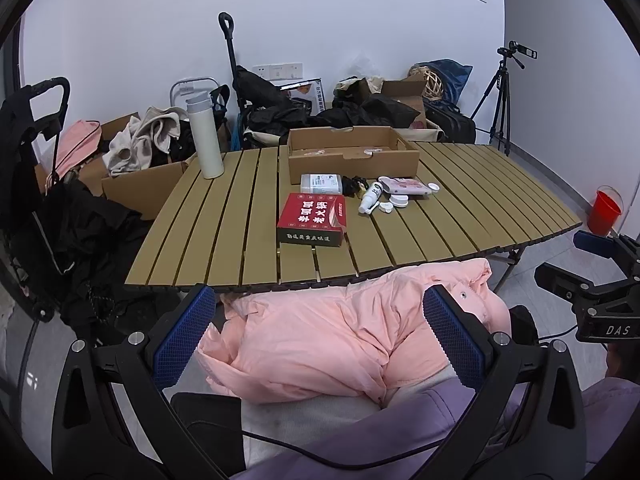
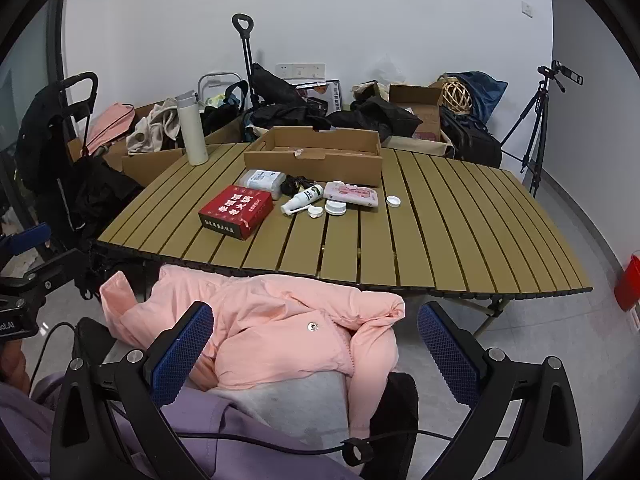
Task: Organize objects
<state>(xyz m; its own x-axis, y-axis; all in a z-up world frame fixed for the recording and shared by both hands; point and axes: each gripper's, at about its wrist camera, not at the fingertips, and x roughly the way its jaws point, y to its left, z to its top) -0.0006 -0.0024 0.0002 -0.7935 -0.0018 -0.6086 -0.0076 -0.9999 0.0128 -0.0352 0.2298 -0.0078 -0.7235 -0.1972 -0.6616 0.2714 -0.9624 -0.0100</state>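
Pink and puffy, the jacket [image 1: 340, 332] lies bunched across the person's lap, just short of the near edge of the slatted table [image 1: 224, 240]; it looks soft and light, likely to sag and slide, so a pinch on a thick fold near the collar would probably hold better than the smooth shell. Both tools hang low over it: the left gripper [image 1: 320, 332] has its blue pads spread wide with nothing between them, and the right gripper [image 2: 316, 340] is likewise gaping and empty, each pointing forward toward the table, level and side by side. Farther on, near the table's middle, sits the red box [image 2: 236, 210], stiff cardboard that should take a squeeze across its short sides. Just beyond it lie a clear pouch [image 2: 264, 181], a small white spray bottle [image 2: 302, 199] on its side, a pink packet [image 2: 352, 195] and loose white caps [image 2: 335, 207]; the bottle looks smooth and apt to roll, best gripped across its body. Behind these stands the open cardboard tray [image 2: 316, 162], a likely place for them. At the far left corner a tall white flask [image 2: 191, 130] stands upright.
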